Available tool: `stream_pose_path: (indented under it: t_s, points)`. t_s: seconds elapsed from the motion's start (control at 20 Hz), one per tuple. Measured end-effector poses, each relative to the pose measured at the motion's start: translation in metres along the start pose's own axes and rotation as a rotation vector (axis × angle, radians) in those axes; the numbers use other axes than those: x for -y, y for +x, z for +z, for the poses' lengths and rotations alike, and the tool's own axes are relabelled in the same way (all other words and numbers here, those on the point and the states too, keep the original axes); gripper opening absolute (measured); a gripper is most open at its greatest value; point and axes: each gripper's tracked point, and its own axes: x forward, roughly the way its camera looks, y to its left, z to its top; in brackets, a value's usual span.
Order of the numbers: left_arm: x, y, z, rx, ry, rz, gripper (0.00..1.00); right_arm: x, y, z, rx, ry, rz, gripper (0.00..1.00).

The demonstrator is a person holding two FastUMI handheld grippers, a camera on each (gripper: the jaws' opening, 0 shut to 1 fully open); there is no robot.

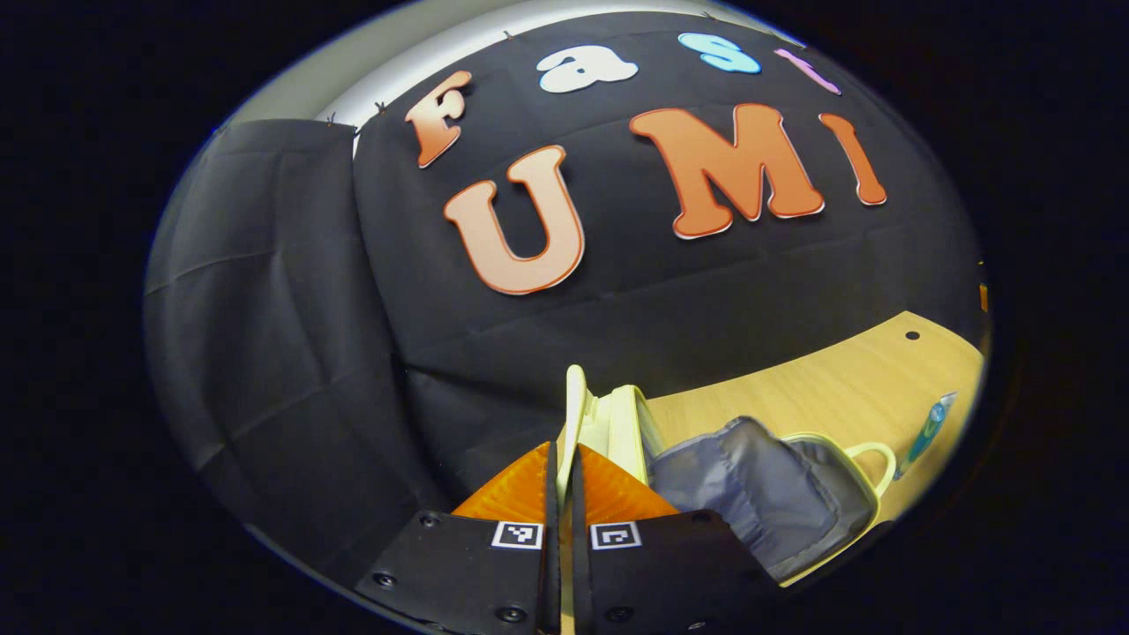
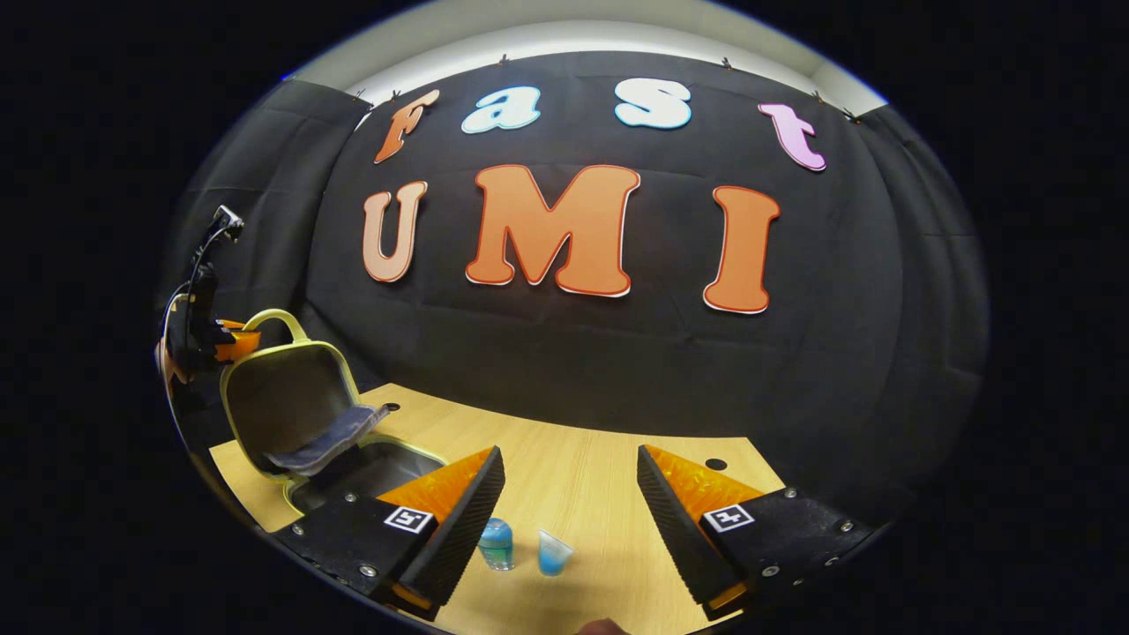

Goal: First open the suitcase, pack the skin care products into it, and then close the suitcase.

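Suitcase (image 2: 291, 406), pale yellow hard shell, grey fabric lining, stands open at table's (image 2: 582, 476) left end. Left gripper (image 1: 564, 476) fingers pinching lid edge; keep hold so lid stays up. Right gripper (image 2: 569, 507) fingers spread over two small blue skincare bottles (image 2: 497, 542), right of suitcase; centre on one, then close.

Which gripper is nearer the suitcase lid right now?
Left. The left gripper has its jaws shut on the edge of the raised suitcase lid. The right gripper hangs open over the table, off to the lid's side.
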Motion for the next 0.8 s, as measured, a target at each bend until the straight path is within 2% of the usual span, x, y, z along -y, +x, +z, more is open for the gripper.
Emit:
stream_pose_path:
  t_s: [0.2, 0.5, 0.75, 0.8]
  points:
    - [-0.044, 0.022, -0.043, -0.075, -0.123, 0.019, 0.06, -0.024, 0.008, -0.006, -0.034, -0.017, -0.003, 0.95]
    - [-0.088, 0.065, -0.122, -0.223, -0.178, 0.048, 0.05, -0.057, 0.024, -0.008, -0.063, -0.013, -0.019, 0.95]
    - [-0.093, 0.089, -0.182, -0.327, -0.237, 0.032, 0.06, -0.069, 0.030, -0.010, -0.088, -0.007, -0.039, 0.95]
    - [-0.100, 0.090, -0.186, -0.332, -0.231, 0.074, 0.06, -0.070, 0.031, -0.010, -0.093, -0.005, -0.044, 0.95]
